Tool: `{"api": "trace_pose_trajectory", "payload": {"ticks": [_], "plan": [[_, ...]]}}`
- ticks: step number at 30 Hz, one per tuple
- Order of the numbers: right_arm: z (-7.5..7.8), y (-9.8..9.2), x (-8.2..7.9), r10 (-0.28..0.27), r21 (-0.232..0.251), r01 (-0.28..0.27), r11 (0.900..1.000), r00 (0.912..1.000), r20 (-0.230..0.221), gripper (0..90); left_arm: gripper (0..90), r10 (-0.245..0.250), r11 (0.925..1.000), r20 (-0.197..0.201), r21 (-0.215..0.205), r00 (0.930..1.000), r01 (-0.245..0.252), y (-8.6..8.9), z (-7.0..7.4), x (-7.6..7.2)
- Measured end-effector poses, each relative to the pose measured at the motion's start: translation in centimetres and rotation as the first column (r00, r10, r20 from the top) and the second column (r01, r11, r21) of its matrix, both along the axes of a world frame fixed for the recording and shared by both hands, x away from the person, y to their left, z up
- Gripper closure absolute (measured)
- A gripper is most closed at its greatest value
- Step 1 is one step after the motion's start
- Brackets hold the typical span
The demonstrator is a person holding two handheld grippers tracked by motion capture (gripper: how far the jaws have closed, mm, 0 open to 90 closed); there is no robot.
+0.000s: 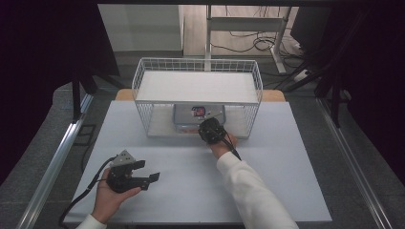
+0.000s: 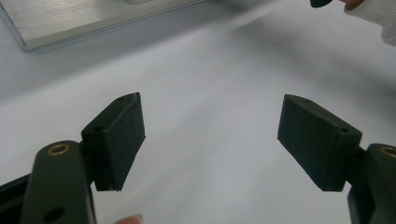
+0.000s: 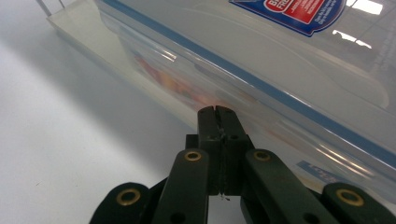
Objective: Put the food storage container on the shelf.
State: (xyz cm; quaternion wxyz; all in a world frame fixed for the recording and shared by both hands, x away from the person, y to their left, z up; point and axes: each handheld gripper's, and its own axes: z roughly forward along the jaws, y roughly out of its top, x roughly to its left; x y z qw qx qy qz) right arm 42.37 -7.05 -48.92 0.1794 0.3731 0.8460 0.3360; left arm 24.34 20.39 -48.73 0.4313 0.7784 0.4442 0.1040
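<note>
The high view looks forward and down from above the person's side of the table [image 1: 286,191], far enough off to take in the whole top, the wire shelf [image 1: 197,90] at its far edge and both hands. The left gripper view rides low on the left gripper [image 2: 210,140], facing out between its 2 jaws across bare tabletop, with the shelf's base ahead. The right gripper view sits very close behind the right gripper [image 3: 217,112], its tips just short of the plastic box [image 3: 289,70]. All 3 views share the table and the shelf's foot.
</note>
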Motion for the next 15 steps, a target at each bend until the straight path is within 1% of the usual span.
{"api": "trace_pose_trajectory", "payload": {"ticks": [6,10,13,14,15], "plan": [[0.0,0.1,0.1,-0.004,0.007,0.004,1.0,1.0,-0.004,88.7,22.7,0.003,1.0,0.004,0.009,1.0,-0.003,0.1,0.0,0.0],[0.0,-0.1,0.0,0.002,0.003,-0.002,1.0,0.9999,-0.011,88.7,22.7,0.007,1.0,0.004,0.004,1.0,-0.007,0.1,0.0,0.0],[0.3,-0.4,-0.8,0.023,0.01,-0.023,1.0,0.9997,-0.009,88.7,22.6,0.008,0.9999,0.005,0.006,1.0,-0.008,0.1,0.0,0.0],[0.3,-0.4,-0.8,0.023,0.01,-0.023,1.0,0.9997,-0.009,88.7,22.6,0.008,0.9999,0.005,0.006,1.0,-0.008,0.1,0.0,0.0],[0.6,-0.8,-1.6,0.042,0.006,-0.042,0.999,0.9991,-0.007,88.7,22.6,0.008,0.9999,0.005,0.009,1.0,-0.008,0.1,0.0,0.0]]}}
